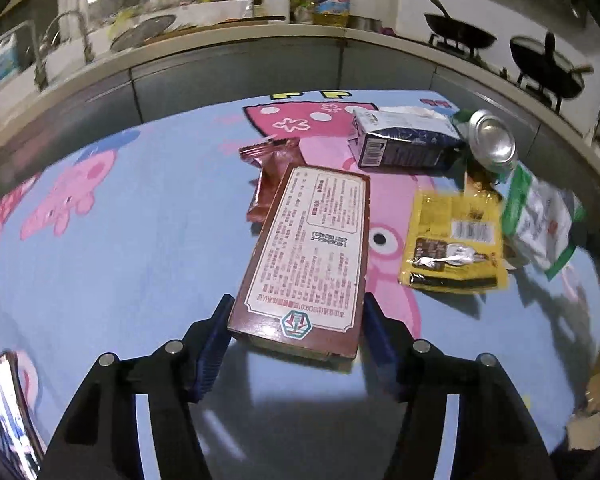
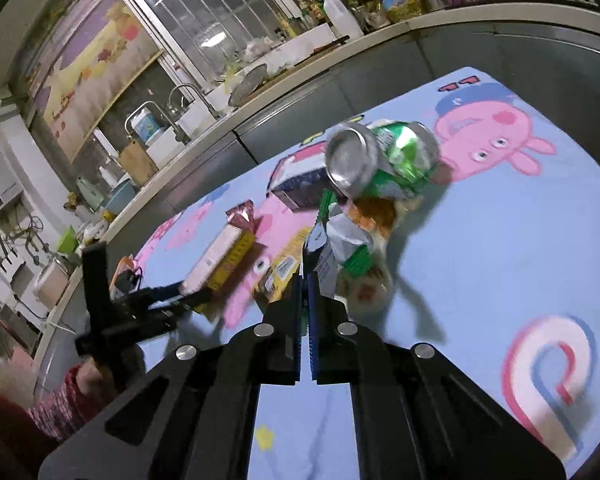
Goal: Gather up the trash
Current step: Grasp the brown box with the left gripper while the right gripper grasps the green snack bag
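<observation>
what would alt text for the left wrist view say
The left gripper straddles the near end of a brown box on a cartoon-print tablecloth. Beyond lie a yellow packet, a dark carton and a crushed can.
</observation>
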Demonstrator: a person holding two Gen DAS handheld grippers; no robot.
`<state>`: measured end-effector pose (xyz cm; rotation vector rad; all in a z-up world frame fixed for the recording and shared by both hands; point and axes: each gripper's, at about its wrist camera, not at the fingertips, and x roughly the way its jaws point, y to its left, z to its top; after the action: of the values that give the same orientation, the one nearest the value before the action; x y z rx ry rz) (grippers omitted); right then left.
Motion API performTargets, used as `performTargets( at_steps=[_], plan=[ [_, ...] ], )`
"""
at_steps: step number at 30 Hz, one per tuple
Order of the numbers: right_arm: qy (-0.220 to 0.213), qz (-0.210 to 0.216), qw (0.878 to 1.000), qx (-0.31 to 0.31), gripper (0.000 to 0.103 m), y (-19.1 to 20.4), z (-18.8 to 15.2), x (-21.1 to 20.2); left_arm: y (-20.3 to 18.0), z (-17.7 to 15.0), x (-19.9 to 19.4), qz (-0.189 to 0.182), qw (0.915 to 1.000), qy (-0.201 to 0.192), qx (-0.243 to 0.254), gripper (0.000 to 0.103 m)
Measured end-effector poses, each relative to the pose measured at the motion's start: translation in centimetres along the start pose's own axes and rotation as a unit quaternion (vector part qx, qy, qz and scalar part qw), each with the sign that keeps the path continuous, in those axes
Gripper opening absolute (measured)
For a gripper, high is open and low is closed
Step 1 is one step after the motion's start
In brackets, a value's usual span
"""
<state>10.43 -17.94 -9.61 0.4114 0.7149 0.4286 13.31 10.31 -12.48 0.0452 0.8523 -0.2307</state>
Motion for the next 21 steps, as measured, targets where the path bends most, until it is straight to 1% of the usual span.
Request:
performTargets(
  at_steps=[2,7,8,9,10,11,12,13,15,17,19,21],
  plan=[
    [0.005,-0.007,1.000,0.009,0.003,-0.7,-1.2,-0.9,0.1,-0.7,-0.7,-0.011,0.9999,-0.001,-0.007,0.063],
    [0.024,-0.020,0.999,0.038,0.003,-2.0,-4.1,-1.8,-1.5,-2.9,-1.8,-0.018,0.9998,0.003,0.008,0.062],
    [0.028,-0.023,0.998,0.043,0.006,-2.2,-4.6,-1.7,-2.0,-3.2,-1.8,-0.018,0.9997,0.006,0.013,0.061],
    [0.030,-0.028,0.998,0.047,0.007,-2.4,-5.0,-1.8,-2.3,-3.5,-1.8,-0.016,0.9997,0.006,0.017,0.062],
    [0.033,-0.031,0.998,0.053,0.008,-2.7,-5.4,-1.9,-2.8,-3.7,-1.8,-0.008,0.9996,0.006,0.026,0.071],
    [0.035,-0.035,0.997,0.060,0.017,-3.1,-5.6,-1.9,-3.1,-3.8,-1.8,-0.001,0.9995,0.004,0.031,0.081],
    [0.032,-0.038,0.997,0.064,0.031,-3.2,-5.6,-2.1,-3.4,-3.8,-2.0,0.009,0.9993,-0.002,0.037,0.083],
    [0.025,-0.042,0.996,0.069,0.035,-3.3,-5.7,-2.5,-3.5,-3.8,-2.1,0.013,0.9991,-0.005,0.039,0.083],
    [0.017,-0.044,0.997,0.068,0.036,-3.3,-5.8,-3.0,-3.4,-3.4,-2.3,0.014,0.9992,-0.009,0.036,0.085],
    [0.009,-0.050,0.997,0.064,0.036,-3.3,-5.7,-3.6,-3.0,-3.0,-2.7,0.023,0.9992,-0.021,0.024,0.092],
    [0.001,-0.057,0.996,0.062,0.041,-3.6,-5.6,-4.2,-2.7,-2.7,-2.8,0.026,0.9992,-0.026,0.014,0.092],
    [-0.005,-0.069,0.995,0.067,0.042,-4.3,-5.3,-4.5,-2.6,-2.4,-2.5,0.025,0.9994,-0.022,0.007,0.093]
  ],
)
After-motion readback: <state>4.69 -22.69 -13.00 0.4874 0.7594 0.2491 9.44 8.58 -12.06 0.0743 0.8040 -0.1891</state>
